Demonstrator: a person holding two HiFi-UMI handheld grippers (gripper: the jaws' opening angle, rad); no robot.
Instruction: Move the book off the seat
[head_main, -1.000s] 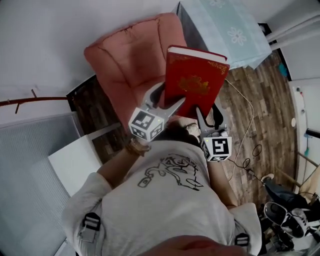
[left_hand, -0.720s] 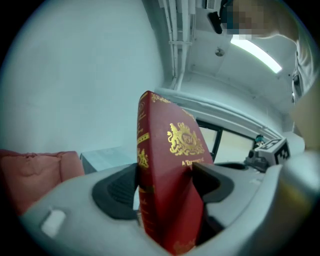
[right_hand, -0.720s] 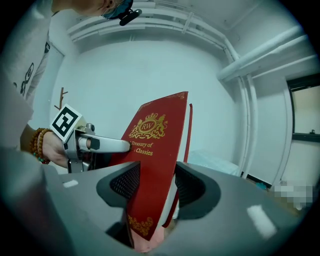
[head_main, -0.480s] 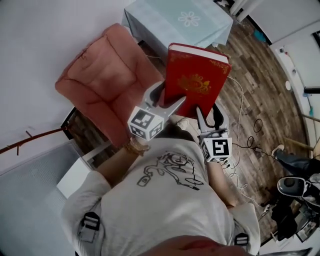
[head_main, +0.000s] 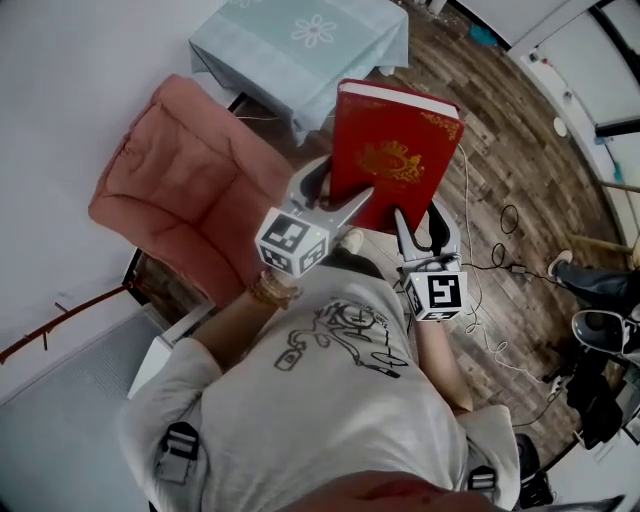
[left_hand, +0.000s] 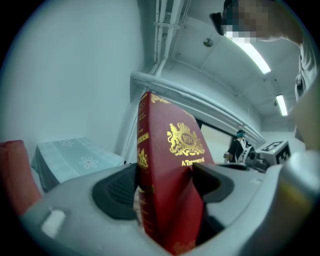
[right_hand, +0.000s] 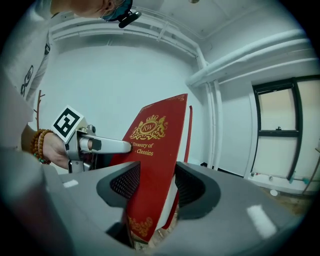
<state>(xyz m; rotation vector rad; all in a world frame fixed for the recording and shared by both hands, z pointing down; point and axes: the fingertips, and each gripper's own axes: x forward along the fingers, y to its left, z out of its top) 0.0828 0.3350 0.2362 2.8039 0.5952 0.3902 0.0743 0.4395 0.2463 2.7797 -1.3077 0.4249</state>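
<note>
1. Swinging round since a second ago: shifting the pink armchair (head_main: 170, 200) out from behind the book to the left of the head view, bringing the cloth-covered table (head_main: 300, 40) in at the top and opening up more wood floor (head_main: 520, 170) on the right.
2. Keeping the red book (head_main: 395, 160) between both grippers throughout, in the same place ahead of the chest.
3. Holding that book off the seat, in the air, over the floor just beside the table's near corner and apart from the armchair.
4. Carrying it upright, gold crest on the front cover, pale page edges at the top.
5. Clamping the left gripper (left_hand: 165, 185) on the book's lower corner at the spine, dark pads pressing one on each cover.
6. Clamping the right gripper (right_hand: 157, 185) on the lower edge at the other side, pads likewise tight on front and back cover.
7. Showing the left gripper's marker cube (right_hand: 66, 123) beside the cover in the right gripper view.
8. Trailing thin cables (head_main: 495, 265) across the floor on the right.
</note>
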